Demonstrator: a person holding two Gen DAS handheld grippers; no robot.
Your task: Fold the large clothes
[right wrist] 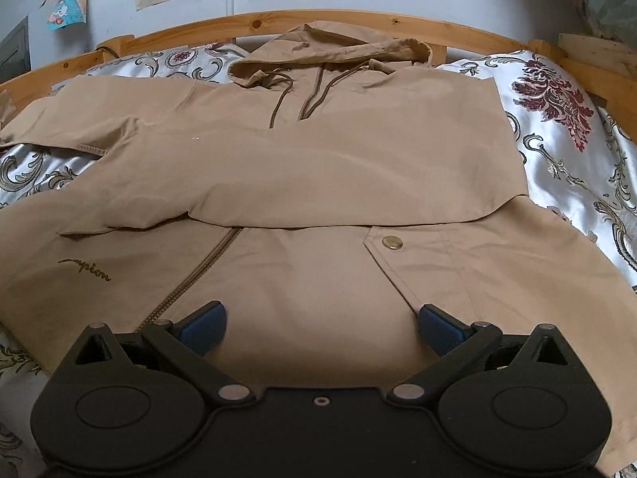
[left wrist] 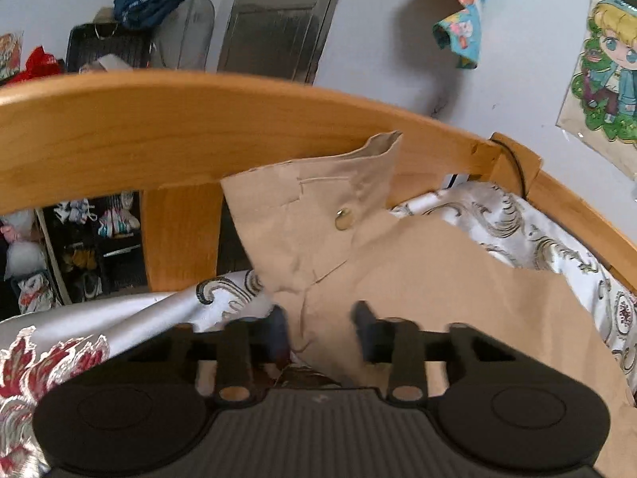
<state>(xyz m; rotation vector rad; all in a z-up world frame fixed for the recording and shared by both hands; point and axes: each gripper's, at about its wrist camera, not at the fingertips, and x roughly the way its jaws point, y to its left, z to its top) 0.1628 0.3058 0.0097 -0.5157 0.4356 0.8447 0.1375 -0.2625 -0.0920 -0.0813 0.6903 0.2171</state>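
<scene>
1. Left wrist view: the left gripper has its jaws narrow, with a bunched fold of the jacket's sleeve between them; whether they pinch it I cannot tell. The cuff points at the bed's wooden rail.
2. Right wrist view: the right gripper has its jaws wide and empty over the hem of the jacket, which lies flat along the bed, hood toward the far rail. The left gripper is nearer the sleeve.

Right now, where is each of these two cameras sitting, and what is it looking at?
Left wrist: sits on the left gripper, looking along the sleeve cuff at the wooden bed rail and wall; only its two fingers show.
Right wrist: sits on the right gripper, looking up the jacket toward its hood; only its open fingers show.
Shared: the tan jacket, patterned bedspread, bed rail.
</scene>
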